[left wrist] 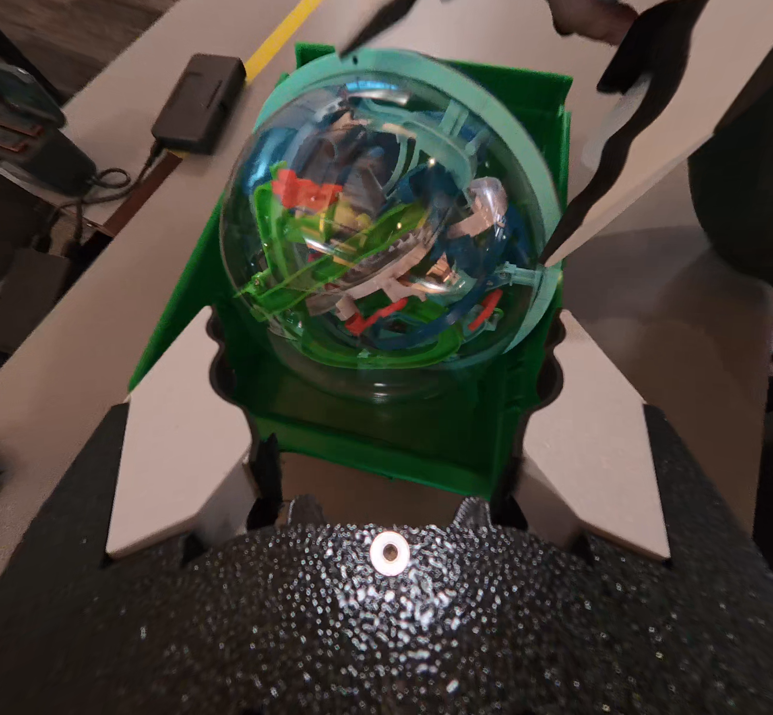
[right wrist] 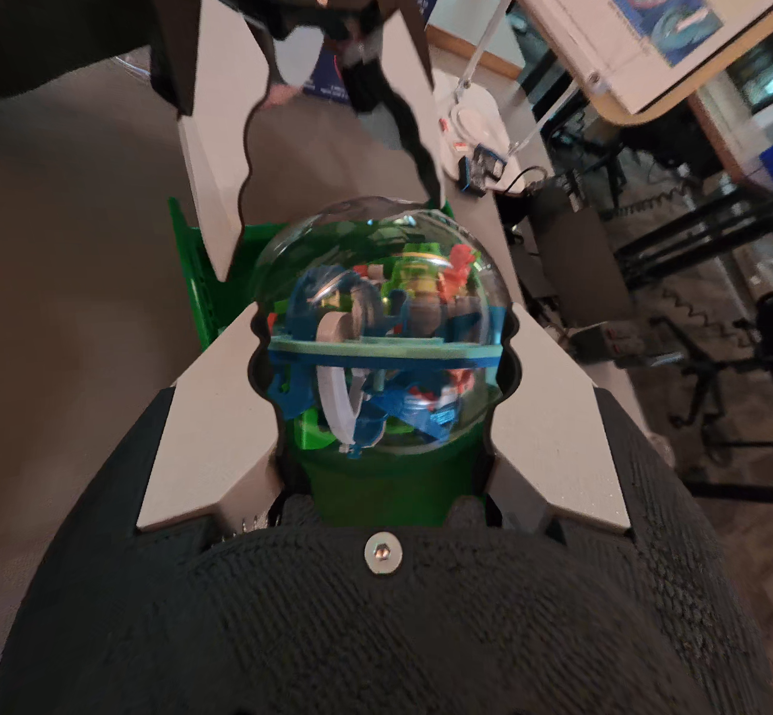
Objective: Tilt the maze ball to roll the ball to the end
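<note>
The clear round plastic maze ball (left wrist: 389,213) with bright tracks inside was seen sitting in a green plastic stand (left wrist: 376,435) on the pale desk (left wrist: 104,297). A pale green ring (left wrist: 518,117) ran around the ball's middle.

The left gripper (left wrist: 385,318) was seen with its jaws spread wide. Its fingers (left wrist: 175,364) stood on each side of the stand, and a gap was seen between each of them and the ball. Nothing was held by it.

The right gripper (right wrist: 385,343) was seen with its jaws pinching the maze ball on both sides, right at the ring. Its dark wavy pads (right wrist: 261,356) were pressed against the left and right of the shell.

A small black box (left wrist: 200,105) with a cord and a yellow strip (left wrist: 288,25) were seen on the desk, to the far left of the ball.

The ball was judged to be light and hollow. Its shell was judged to be hard and smooth, so it could slip or spin in a loose hold. It could crack if dropped or squeezed too hard. The ring was judged to be the best place to take hold, since the ball is widest there and the edge gives something to catch on. Slow, gentle tilts would likely be needed, because the little ball inside could not be made out and could fall off a track.
</note>
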`<state>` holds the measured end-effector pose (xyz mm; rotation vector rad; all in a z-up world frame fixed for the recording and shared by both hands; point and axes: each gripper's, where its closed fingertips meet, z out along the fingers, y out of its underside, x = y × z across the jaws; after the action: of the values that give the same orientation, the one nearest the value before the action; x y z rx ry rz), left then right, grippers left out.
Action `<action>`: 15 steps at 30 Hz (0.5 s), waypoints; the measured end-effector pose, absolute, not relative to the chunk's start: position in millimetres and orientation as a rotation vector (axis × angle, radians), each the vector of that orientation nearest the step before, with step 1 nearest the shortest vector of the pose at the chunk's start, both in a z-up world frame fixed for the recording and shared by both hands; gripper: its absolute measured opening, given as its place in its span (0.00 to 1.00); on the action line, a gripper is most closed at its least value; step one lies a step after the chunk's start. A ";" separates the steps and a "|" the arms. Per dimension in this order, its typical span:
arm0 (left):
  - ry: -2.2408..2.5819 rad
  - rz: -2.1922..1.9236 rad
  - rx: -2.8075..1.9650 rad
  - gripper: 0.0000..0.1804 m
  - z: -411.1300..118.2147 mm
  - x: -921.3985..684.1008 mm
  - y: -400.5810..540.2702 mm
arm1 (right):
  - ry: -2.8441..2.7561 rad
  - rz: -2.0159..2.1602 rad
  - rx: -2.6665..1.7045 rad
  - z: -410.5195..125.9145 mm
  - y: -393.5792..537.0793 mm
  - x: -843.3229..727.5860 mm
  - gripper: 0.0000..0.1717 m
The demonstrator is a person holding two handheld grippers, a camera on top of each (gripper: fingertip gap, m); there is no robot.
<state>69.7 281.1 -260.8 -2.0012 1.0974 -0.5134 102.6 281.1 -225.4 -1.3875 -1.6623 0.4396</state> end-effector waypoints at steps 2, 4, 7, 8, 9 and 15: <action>1.115 -0.514 -2.039 0.79 -270.0 70.9 279.8 | -1.632 0.428 -1.315 -213.8 281.6 105.1 0.65; 1.127 -0.480 -2.073 0.79 -279.7 70.6 281.8 | -1.585 0.455 -1.328 -205.0 283.1 115.0 0.67; 1.128 -0.436 -2.120 0.78 -291.8 68.9 286.1 | -1.530 0.490 -1.429 -206.9 290.9 139.0 0.71; 1.125 -0.442 -2.129 0.78 -294.1 69.1 286.6 | -1.521 0.486 -1.490 -213.8 296.0 148.9 0.72; 1.119 -0.455 -2.138 0.77 -295.9 69.5 286.9 | -1.521 0.480 -1.566 -224.4 301.2 159.0 0.72; 1.114 -0.546 -2.136 0.77 -299.5 72.6 287.6 | -1.639 0.530 -1.950 -298.0 307.8 180.7 0.69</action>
<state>72.6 287.6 -299.5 -2.1363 1.1136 -0.5457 180.7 307.8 -298.0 -1.9499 -1.6391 0.5299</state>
